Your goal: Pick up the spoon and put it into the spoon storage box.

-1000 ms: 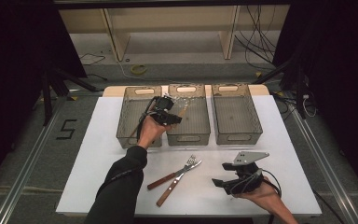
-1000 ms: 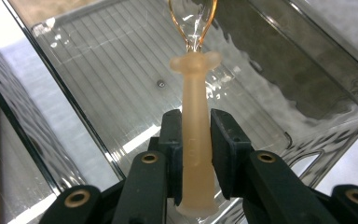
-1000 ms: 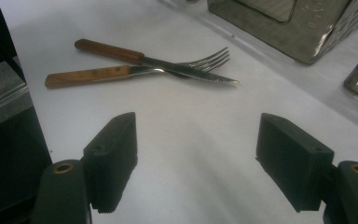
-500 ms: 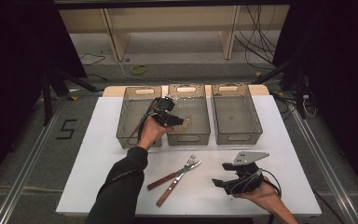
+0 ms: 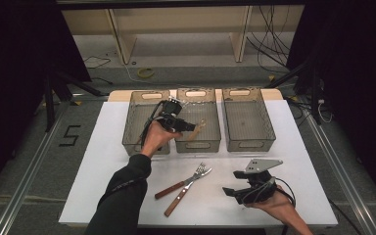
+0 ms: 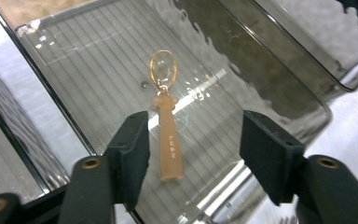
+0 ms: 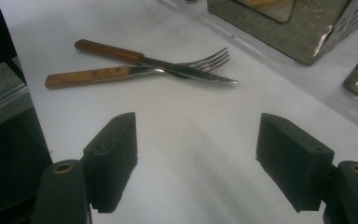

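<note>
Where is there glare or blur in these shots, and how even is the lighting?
Left gripper view: bright glare streaks on the ribbed floor of the middle bin, and the spoon stays readable between the open left tongs. Right gripper view: the right tongs look soft up close, while the fork and knife are sharper. High view: the white table is evenly lit and the surroundings are dark.

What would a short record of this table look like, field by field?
Table: white top
Bins: three clear ones in a row; spoon in middle bin
Spoon: lying on the bin floor, free of the pads
Left claw: just been opening, over the spoon
Right claw: open, over bare table
Fork and knife: crossed, wooden handles
</note>
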Motion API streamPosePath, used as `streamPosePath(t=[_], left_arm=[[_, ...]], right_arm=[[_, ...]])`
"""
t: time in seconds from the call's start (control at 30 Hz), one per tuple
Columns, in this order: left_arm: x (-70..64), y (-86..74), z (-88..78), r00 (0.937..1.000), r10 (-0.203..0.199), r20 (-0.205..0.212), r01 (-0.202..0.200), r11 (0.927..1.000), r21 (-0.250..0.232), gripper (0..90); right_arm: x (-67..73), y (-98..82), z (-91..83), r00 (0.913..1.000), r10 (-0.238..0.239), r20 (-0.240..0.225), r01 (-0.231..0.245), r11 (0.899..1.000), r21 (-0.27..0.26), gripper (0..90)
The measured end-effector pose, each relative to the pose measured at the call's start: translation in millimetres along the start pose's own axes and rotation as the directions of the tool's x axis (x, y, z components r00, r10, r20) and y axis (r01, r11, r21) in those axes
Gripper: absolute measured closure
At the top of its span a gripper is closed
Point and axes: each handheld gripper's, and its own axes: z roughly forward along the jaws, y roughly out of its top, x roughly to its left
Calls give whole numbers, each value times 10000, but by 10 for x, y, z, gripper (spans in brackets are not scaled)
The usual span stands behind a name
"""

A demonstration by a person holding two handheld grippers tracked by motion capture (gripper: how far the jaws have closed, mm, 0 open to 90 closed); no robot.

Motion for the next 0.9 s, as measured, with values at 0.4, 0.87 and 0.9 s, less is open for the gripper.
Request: streamPosePath(t=[0.4,0.87,0.9], left_arm=[[-28,-187,-447,9978,519,406,-502,9979,-419,302],[-37,-606,-751,9952,831,513,-795,9944,-692,231],[-39,-639,-761,9946,883,537,-845,9941,-684,228]], right_arm=[[3,5,0,10000,20,29,-20,10000,-20,298],[5,7,15,10000,-7,38,7,10000,-10,297],[7,8,13,10000,4,31,-4,10000,14,297]])
